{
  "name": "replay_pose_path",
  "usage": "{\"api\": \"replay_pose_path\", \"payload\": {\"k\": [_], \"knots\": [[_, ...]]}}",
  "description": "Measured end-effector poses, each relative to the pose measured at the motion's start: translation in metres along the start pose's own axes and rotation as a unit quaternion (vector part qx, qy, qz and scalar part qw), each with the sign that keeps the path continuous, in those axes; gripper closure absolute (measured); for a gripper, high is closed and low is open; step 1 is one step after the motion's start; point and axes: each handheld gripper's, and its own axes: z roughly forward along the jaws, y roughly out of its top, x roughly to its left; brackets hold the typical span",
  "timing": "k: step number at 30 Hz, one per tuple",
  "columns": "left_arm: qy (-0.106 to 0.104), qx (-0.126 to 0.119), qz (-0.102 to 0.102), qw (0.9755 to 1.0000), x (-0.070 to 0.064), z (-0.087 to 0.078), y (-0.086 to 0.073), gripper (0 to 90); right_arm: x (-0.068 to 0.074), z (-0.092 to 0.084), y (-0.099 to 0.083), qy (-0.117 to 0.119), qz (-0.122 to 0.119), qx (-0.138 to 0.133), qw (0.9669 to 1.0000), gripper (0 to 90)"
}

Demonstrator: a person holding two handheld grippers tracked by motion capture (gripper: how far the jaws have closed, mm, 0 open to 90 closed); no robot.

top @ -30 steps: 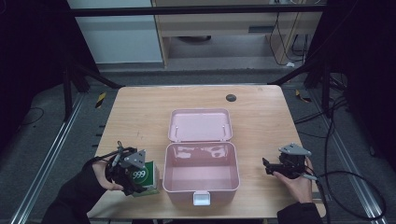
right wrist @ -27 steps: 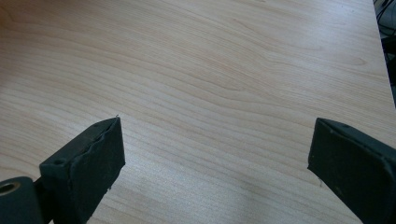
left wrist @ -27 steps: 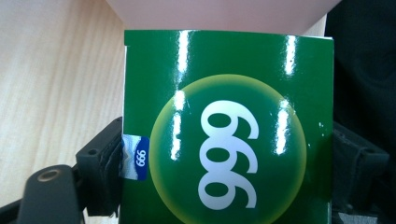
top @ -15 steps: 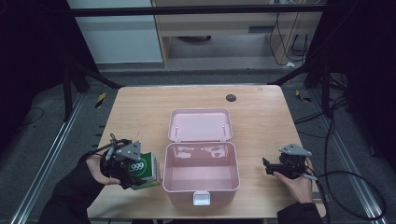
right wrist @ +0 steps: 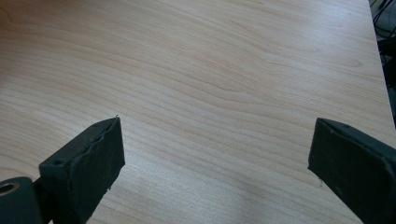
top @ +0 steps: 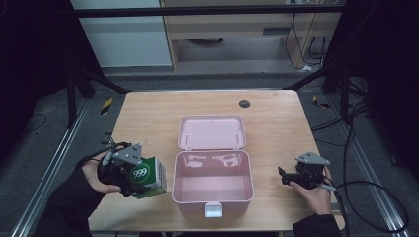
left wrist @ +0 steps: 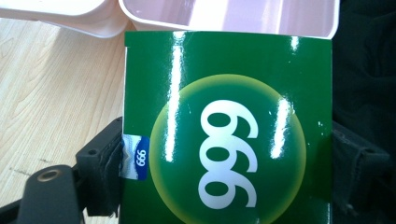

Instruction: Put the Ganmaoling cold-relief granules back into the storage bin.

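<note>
The left gripper [top: 129, 170] clamped a green box [top: 148, 177] marked 999 between its jaws, at about eight o'clock on the wooden table [top: 276, 118], just beside the left wall of an open pink case [top: 213, 185]. In the left gripper view the box [left wrist: 229, 126] sat between both jaws, with the case rim [left wrist: 233, 18] beyond it at twelve o'clock. The case lid [top: 211, 132] lay flat behind. The right gripper [top: 291, 177] sat at four o'clock, jaws spread wide over bare wood [right wrist: 210, 70], gripping nothing.
</note>
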Motion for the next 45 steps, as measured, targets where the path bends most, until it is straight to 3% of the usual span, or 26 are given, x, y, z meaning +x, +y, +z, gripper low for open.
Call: {"api": "replay_pose_path", "payload": {"k": [18, 34, 45], "knots": [[-0.001, 0.0, 0.021, 0.9998, -0.001, -0.022, 0.026, 14.9, -0.001, -0.001, 0.0, 0.0, -0.001, -0.002, 1.0, 3.8], [-0.004, 0.007, 0.044, 0.999, -0.004, -0.024, 0.056, 14.9, -0.001, -0.001, 0.0, -0.001, 0.0, -0.003, 1.0, 3.7], [-0.006, -0.002, 0.056, 0.9984, -0.004, -0.024, 0.073, 14.9, -0.002, -0.001, -0.001, -0.001, -0.002, -0.002, 1.0, 3.8]]}}
